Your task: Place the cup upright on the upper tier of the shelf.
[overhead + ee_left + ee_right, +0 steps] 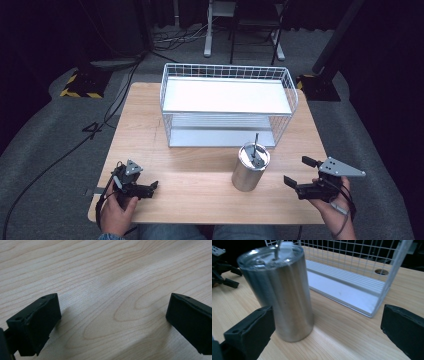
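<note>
A steel canister (248, 172) with a clear lid and a thin upright handle stands on the wooden table (200, 200), just in front of a white wire rack (167, 87). My right gripper (298, 171) is open to the canister's right, apart from it. In the right gripper view the canister (284, 297) stands ahead near the left jaw, and the open right gripper (324, 332) holds nothing. My left gripper (142, 181) rests low over the front left of the table. In its own view the left gripper (112, 320) is open over bare wood (105, 272).
The wire rack has two white shelves; its lower shelf (342, 292) lies just behind the canister. A round hole (381, 271) pierces the tabletop behind the rack. Cables and stand legs lie on the grey floor (60, 130) beyond the table.
</note>
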{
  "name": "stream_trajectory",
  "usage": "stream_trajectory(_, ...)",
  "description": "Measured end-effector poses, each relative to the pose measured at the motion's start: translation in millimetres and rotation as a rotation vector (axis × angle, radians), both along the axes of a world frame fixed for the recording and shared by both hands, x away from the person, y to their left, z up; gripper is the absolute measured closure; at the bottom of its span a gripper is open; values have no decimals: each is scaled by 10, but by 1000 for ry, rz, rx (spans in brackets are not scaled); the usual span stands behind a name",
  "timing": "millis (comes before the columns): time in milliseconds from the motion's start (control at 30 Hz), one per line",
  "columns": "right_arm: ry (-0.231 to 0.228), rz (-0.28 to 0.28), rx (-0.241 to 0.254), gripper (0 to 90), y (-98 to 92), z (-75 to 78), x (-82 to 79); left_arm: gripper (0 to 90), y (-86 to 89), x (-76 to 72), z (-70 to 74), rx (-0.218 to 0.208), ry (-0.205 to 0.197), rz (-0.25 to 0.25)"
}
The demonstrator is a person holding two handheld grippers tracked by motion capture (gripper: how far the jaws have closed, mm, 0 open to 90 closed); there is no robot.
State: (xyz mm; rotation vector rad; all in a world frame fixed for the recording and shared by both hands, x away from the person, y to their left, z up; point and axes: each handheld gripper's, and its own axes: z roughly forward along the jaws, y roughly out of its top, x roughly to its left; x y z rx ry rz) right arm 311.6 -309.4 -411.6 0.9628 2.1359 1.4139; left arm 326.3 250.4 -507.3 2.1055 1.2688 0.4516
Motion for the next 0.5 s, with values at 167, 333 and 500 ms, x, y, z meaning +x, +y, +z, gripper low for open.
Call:
stream_trajectory(167, 0, 38, -5, 0, 156, 56, 15, 2, 0, 0, 0, 0, 0, 0)
stream_trajectory(333, 3, 73, -3, 0, 310, 77, 43, 2, 0, 0, 1, 1, 1, 0)
stream_trajectory(500, -1, 96, -4, 0, 450, 83, 66, 1, 0, 0, 1, 1, 1, 0)
